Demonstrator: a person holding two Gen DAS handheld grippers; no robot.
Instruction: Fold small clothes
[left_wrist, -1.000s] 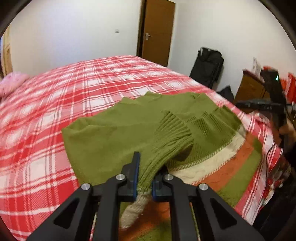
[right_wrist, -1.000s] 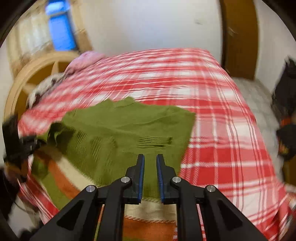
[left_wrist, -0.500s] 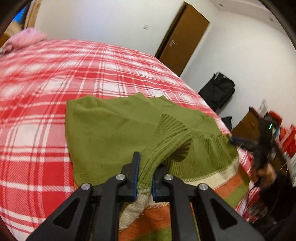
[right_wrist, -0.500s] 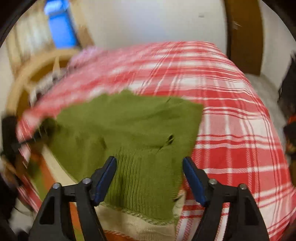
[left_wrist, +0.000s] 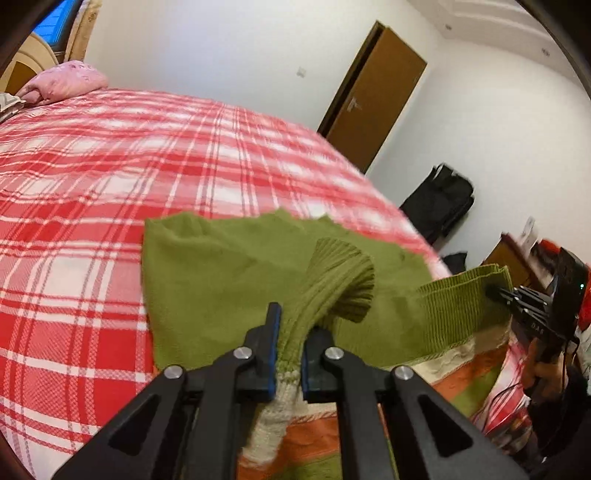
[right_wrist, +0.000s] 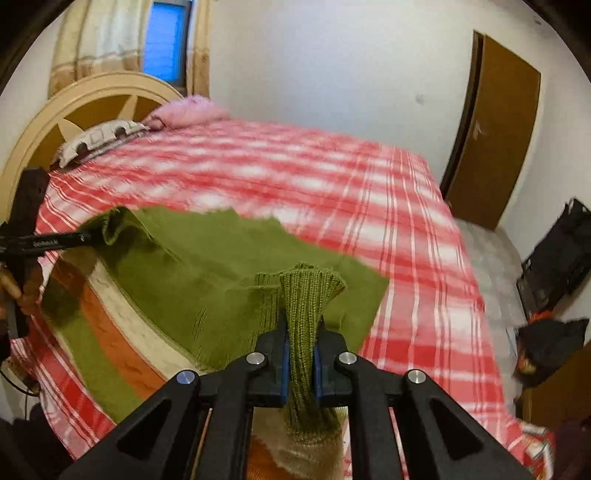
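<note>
Two grippers are each pinching a bunch of the green knitted sweater (left_wrist: 221, 288); you are holding the left gripper (left_wrist: 288, 354) with its jaws clamped on a ribbed fold of the knit, and the right gripper (right_wrist: 300, 354) with its jaws clamped on another ribbed bunch at the opposite side of the same raised edge; the cloth is rising up between the blue pads in both wrist views. The sweater is lying on the red plaid bedspread (left_wrist: 110, 177), near the edge of the bed closest to you; the plain green part is spreading away toward the middle of the bed, while the cream, orange and green striped part (right_wrist: 110, 339) is lying under the lifted green layer. Judging by this, you are in the middle of a fold; a green layer is already doubling over the striped part, yet the edge you are holding is not yet laid down, so the fold is not finished. Laying that edge flat, letting go and any further folds are still ahead; how many more are needed I cannot tell. A pink pillow (right_wrist: 184, 110) is sitting by the headboard, well apart from the sweater.
</note>
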